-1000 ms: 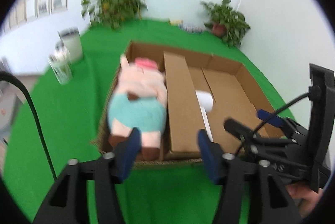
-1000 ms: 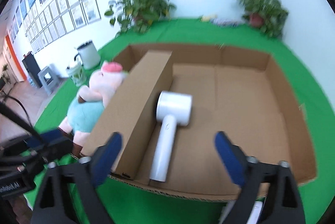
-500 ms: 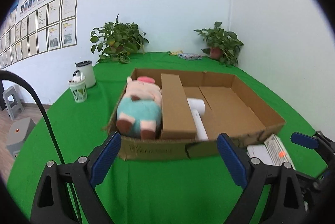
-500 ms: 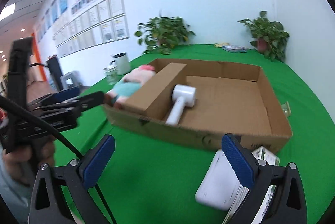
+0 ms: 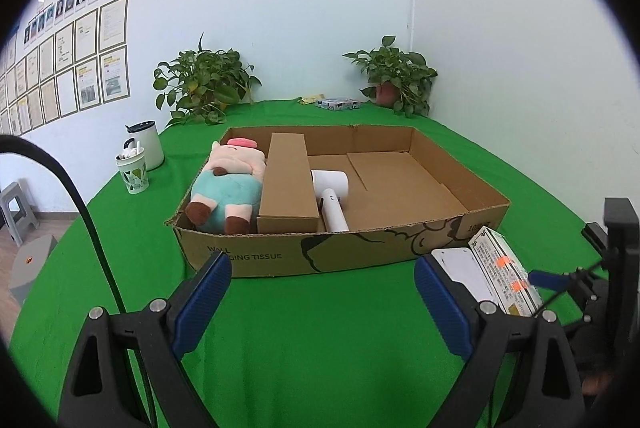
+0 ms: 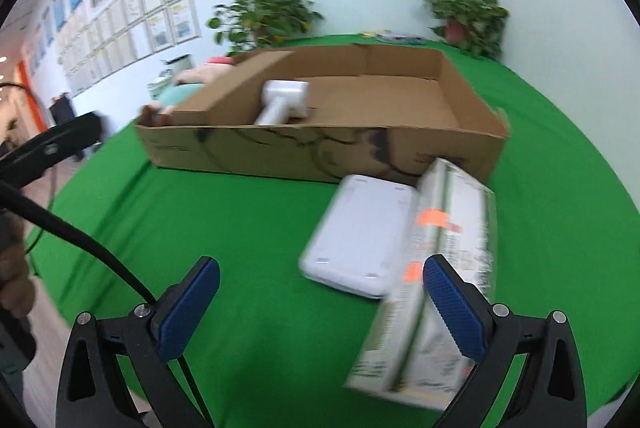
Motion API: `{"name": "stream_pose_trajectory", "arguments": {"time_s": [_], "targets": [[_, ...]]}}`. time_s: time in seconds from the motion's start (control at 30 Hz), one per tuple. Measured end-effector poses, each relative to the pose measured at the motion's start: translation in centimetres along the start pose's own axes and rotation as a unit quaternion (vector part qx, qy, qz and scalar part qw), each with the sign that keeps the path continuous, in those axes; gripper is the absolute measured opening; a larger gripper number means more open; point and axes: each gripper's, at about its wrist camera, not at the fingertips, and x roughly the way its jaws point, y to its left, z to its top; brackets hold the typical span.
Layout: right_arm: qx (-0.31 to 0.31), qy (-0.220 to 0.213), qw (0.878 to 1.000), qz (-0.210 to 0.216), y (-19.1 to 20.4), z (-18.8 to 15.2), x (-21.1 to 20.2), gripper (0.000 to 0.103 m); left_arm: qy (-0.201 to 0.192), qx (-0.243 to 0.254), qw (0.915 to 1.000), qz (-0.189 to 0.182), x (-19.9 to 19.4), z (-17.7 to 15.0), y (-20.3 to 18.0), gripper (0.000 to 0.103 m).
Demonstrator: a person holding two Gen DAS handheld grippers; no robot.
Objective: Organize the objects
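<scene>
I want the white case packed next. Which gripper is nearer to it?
Right. The right gripper hovers open just short of the white case; the left gripper is farther left.

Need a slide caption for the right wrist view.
Open right tongs above a white flat case and printed carton, outside the cardboard box.

A shallow open cardboard box (image 5: 280,260) sits on the green cloth. At its left end a plush pig (image 5: 228,188) in teal lies on its back, feet toward the near wall. Beside it a long brown carton (image 5: 288,184) lies flat, then a white hair dryer (image 5: 330,192), handle toward the near wall. Outside the box, by its near right corner, lie a flat white case (image 6: 360,232) and a printed rectangular pack (image 6: 440,252), apparently touching, though blurred.
</scene>
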Motion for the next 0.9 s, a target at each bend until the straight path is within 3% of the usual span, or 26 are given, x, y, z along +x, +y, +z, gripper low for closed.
{"name": "stream_pose_trajectory", "arguments": {"time_s": [0.1, 0.17, 0.3, 0.43, 0.6, 0.7, 0.9], "targets": [[0.024, 0.027, 0.998, -0.043, -2.8, 0.2, 1.0, 0.102, 0.008, 0.003, 1.0, 0.001, 0.5, 0.0, -0.6, 0.093], [0.045, 0.032, 0.998, -0.04, -3.9, 0.8, 1.2, 0.102, 0.012, -0.001, 0.9999, -0.001, 0.9, 0.0, -0.7, 0.093], [0.008, -0.003, 1.0, 0.01, -1.2, 0.8, -0.4, 0.102, 0.022, -0.01, 0.9997, -0.004, 1.6, -0.1, -0.8, 0.093], [-0.002, 0.019, 0.995, 0.094, 1.0, 0.3, 0.7, 0.102, 0.029, -0.009, 0.9995, 0.0, 2.0, -0.2, -0.6, 0.093], [0.035, 0.055, 0.996, 0.06, -0.6, -0.5, 3.1, 0.102, 0.04, -0.01, 0.9991, -0.003, 2.6, -0.5, -0.2, 0.093], [0.043, 0.052, 0.997, 0.023, -2.0, -0.5, 3.1, 0.102, 0.049, -0.016, 0.9986, -0.008, 3.3, -0.8, -0.2, 0.093], [0.058, 0.067, 0.996, 0.006, -3.3, 0.6, 4.6, 0.102, 0.061, -0.018, 0.9976, -0.026, 4.6, -1.0, -1.0, 0.093]]}}
